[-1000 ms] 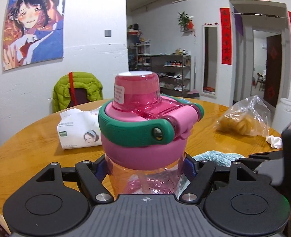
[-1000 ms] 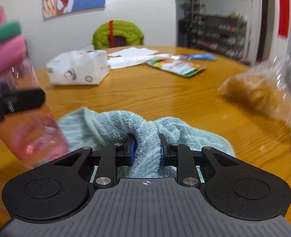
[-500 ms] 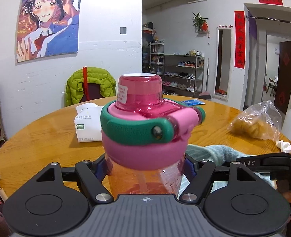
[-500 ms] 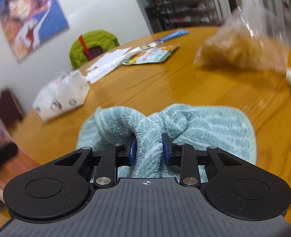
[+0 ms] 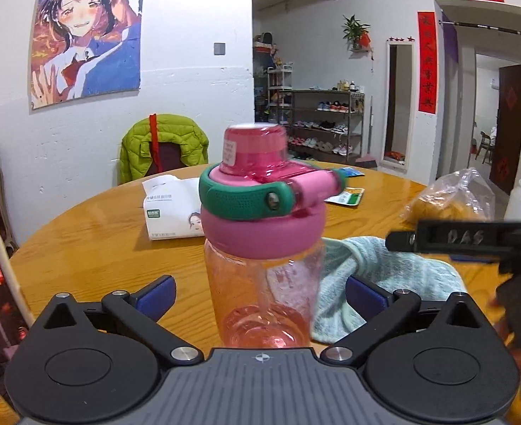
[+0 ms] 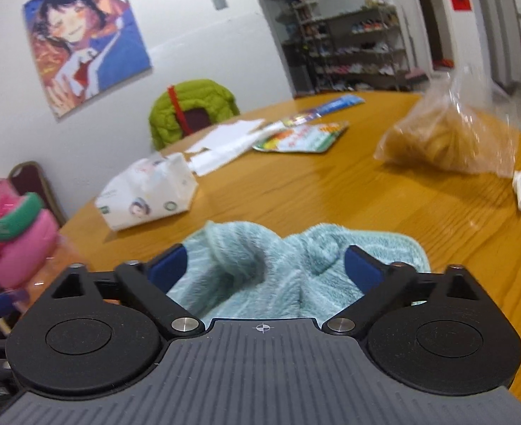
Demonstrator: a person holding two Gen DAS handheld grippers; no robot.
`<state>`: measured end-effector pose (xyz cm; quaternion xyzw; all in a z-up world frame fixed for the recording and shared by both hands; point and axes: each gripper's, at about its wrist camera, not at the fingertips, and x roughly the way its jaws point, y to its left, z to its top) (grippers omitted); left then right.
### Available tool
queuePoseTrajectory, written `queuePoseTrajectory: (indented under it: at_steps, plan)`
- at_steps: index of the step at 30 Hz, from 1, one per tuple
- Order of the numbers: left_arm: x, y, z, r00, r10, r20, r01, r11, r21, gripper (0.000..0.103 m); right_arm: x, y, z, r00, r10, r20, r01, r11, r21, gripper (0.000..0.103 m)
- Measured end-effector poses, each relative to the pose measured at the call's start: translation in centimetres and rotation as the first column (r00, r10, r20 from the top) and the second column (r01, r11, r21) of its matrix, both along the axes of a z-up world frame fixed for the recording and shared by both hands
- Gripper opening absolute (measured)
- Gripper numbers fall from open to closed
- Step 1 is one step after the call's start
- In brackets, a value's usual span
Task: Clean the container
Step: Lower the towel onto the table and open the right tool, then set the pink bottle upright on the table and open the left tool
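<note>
Half a second ago both tools were clamped, the left hand-held gripper (image 5: 258, 292) on the pink bottle (image 5: 263, 248) and the right hand-held gripper (image 6: 265, 269) on the teal cloth (image 6: 295, 276); now both sets of jaws stand spread wide, with clear gaps between the blue pads and what lies between them. That reads as a release: the bottle stands upright on the desk (image 5: 94, 241) by its near edge, lid still on, and the cloth lies bunched just to its right. I judge the wiping either finished or paused, since nothing is held. The bottle sits centred between the left fingers without touching them; the cloth lies between the right fingers, loose, with the bottle off at that view's left.
</note>
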<state>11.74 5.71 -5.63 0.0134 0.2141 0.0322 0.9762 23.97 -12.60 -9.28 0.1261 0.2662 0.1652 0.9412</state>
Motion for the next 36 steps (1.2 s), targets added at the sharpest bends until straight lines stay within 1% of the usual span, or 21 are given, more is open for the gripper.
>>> queuePoseTrajectory:
  at_steps: [2, 5, 6, 8, 10, 12, 14, 15, 18, 20, 21, 22, 23, 26, 27, 29, 33, 36]
  plan:
    - [-0.8, -0.3, 0.7, 1.0, -0.003, -0.007, 0.003, 1.0, -0.002, 0.102, -1.2, 0.1, 1.5, 0.999, 0.03, 0.034, -0.029, 0.999, -0.027, 0.103]
    - [-1.9, -0.6, 1.5, 1.0, 0.0, -0.014, 0.0, 1.0, -0.002, 0.102, -3.2, 0.8, 3.7, 0.995, 0.07, 0.071, -0.061, 0.991, -0.121, 0.103]
    - [-2.4, -0.8, 1.8, 1.0, 0.005, -0.009, -0.005, 1.0, -0.002, 0.102, -3.9, 1.2, 4.5, 0.993, 0.094, 0.075, -0.082, 0.985, -0.155, 0.103]
    - [-3.3, -1.1, 2.5, 1.0, 0.009, -0.004, -0.009, 1.0, -0.007, 0.102, -5.1, 1.5, 5.7, 0.988, 0.141, 0.058, -0.128, 0.976, -0.178, 0.103]
    - [-4.0, -1.2, 3.0, 1.0, 0.008, -0.006, -0.009, 1.0, -0.024, 0.102, -6.4, 1.8, 6.8, 0.983, 0.183, 0.025, -0.176, 0.968, -0.176, 0.103]
    - [-4.6, -1.2, 3.5, 1.0, 0.015, -0.027, -0.016, 0.999, -0.05, 0.102, -7.6, 1.9, 7.7, 0.984, 0.175, -0.014, -0.175, 0.969, -0.172, 0.103]
    - [-5.1, -1.5, 4.1, 0.997, 0.051, -0.062, -0.055, 0.997, -0.061, 0.102, -9.0, 1.9, 8.9, 0.99, 0.14, -0.027, -0.142, 0.972, -0.188, 0.103]
    - [-5.3, -1.6, 4.4, 0.994, 0.073, -0.083, -0.078, 0.995, -0.063, 0.102, -9.7, 1.9, 9.4, 0.991, 0.129, -0.02, -0.13, 0.972, -0.194, 0.103]
    - [-6.0, -1.9, 5.3, 0.981, 0.131, -0.145, -0.143, 0.987, -0.074, 0.102, -11.7, 1.0, 11.5, 0.992, 0.128, -0.013, -0.129, 0.978, -0.166, 0.103]
    - [-6.8, -1.0, 5.7, 0.979, 0.125, -0.163, -0.147, 0.98, -0.131, 0.102, -12.8, 0.3, 12.8, 0.989, 0.147, -0.035, -0.15, 0.979, -0.138, 0.103]
    - [-7.3, -0.9, 5.8, 0.98, 0.107, -0.167, -0.134, 0.978, -0.161, 0.102, -13.2, 0.0, 13.4, 0.984, 0.167, -0.053, -0.173, 0.976, -0.129, 0.103]
    - [-7.7, -0.9, 5.9, 0.981, 0.091, -0.171, -0.122, 0.976, -0.179, 0.102, -13.4, -0.3, 13.8, 0.978, 0.192, -0.079, -0.201, 0.972, -0.122, 0.103]
    - [-7.9, -1.1, 6.0, 0.98, 0.084, -0.179, -0.116, 0.978, -0.175, 0.102, -13.7, -0.5, 14.3, 0.97, 0.218, -0.106, -0.229, 0.967, -0.115, 0.103]
    - [-8.6, -2.0, 6.1, 0.976, 0.085, -0.201, -0.112, 0.986, -0.127, 0.102, -13.9, -0.9, 15.1, 0.965, 0.213, -0.155, -0.237, 0.959, -0.156, 0.103]
    - [-8.8, -2.3, 6.0, 0.975, 0.09, -0.205, -0.116, 0.986, -0.118, 0.102, -14.1, -0.8, 15.3, 0.97, 0.193, -0.148, -0.218, 0.96, -0.177, 0.103]
    - [-9.3, -2.5, 5.7, 0.976, 0.083, -0.204, -0.11, 0.986, -0.125, 0.102, -14.5, -0.7, 15.6, 0.978, 0.161, -0.135, -0.187, 0.96, -0.21, 0.103]
    - [-10.0, -2.7, 5.2, 0.974, 0.036, -0.223, -0.072, 0.985, -0.156, 0.102, -15.5, -0.2, 14.9, 0.976, 0.158, -0.147, -0.191, 0.95, -0.247, 0.103]
    - [-10.1, -2.7, 4.9, 0.969, 0.027, -0.247, -0.072, 0.982, -0.175, 0.102, -16.4, 0.1, 14.4, 0.979, 0.148, -0.144, -0.182, 0.947, -0.264, 0.103]
